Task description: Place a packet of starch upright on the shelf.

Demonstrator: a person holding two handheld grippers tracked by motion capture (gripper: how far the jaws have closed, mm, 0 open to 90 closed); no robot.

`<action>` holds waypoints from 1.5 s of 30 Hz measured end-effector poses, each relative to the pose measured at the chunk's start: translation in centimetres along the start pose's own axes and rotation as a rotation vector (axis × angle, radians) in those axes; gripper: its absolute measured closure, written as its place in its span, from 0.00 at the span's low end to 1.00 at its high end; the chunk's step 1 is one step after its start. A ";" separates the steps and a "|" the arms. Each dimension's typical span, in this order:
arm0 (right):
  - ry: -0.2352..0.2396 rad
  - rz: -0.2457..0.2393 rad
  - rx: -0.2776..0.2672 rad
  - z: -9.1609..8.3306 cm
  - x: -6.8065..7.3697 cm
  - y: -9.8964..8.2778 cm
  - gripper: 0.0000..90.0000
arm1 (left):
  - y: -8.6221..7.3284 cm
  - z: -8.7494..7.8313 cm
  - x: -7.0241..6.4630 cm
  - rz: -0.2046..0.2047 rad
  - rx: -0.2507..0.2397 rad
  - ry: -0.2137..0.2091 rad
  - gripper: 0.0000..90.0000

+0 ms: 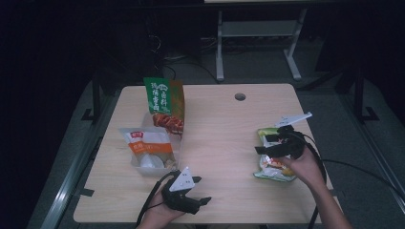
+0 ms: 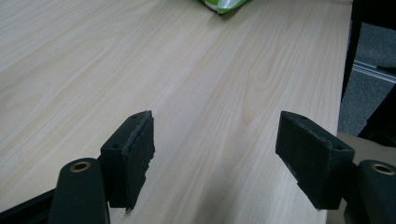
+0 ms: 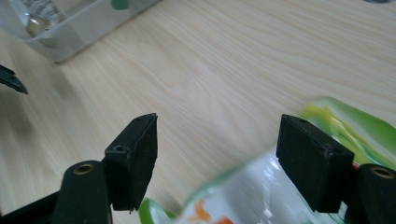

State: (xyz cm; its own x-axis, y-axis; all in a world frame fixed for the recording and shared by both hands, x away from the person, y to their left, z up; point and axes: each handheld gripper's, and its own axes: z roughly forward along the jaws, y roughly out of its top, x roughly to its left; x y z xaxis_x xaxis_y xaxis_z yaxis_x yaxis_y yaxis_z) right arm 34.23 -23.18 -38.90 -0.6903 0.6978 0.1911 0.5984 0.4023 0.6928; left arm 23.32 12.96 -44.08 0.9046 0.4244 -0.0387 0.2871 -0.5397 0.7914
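High view is dim, surroundings nearly black; only the desk point(image 1: 215, 124) is lit. Gripper views are brighter, evenly lit. Green snack bag point(image 3: 280, 186) is motion-blurred; soft shadows are cast under the claws.

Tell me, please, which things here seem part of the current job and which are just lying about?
In hand, as a judgement:
right hand-held gripper, open over the green snack bag
clear plastic bin holding the orange-and-white bag and tall green packet

Lying about:
left hand-held gripper, open and idle
table's cable hole
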 end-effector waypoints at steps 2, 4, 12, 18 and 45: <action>-0.018 0.016 -0.003 -0.7 -0.6 -0.5 0.32 | 0.2 0.1 0.1 0.003 0.004 0.000 0.31; -0.027 0.024 -0.003 -1.0 -0.9 -0.8 0.32 | 0.7 0.4 0.1 0.003 -0.006 -0.003 0.31; -0.114 0.104 0.022 -2.6 -3.6 -3.3 0.32 | 2.6 1.9 0.1 0.009 -0.020 -0.025 0.31; -0.144 0.161 0.029 -3.1 -5.8 -5.5 0.32 | 3.6 3.0 0.0 0.021 -0.008 -0.041 0.31; -0.001 0.259 0.038 -2.0 -7.2 -8.3 0.96 | 4.8 5.2 0.3 -0.026 -0.015 -0.086 0.31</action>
State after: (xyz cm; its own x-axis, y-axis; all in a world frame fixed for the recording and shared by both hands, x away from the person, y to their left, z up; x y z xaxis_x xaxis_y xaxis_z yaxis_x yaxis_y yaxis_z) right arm 33.46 -32.71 -44.63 -0.5119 0.7810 0.3578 0.7697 0.2321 0.5947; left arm 26.63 6.76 -43.49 0.9210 0.3735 -0.1109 0.3063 -0.5182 0.7986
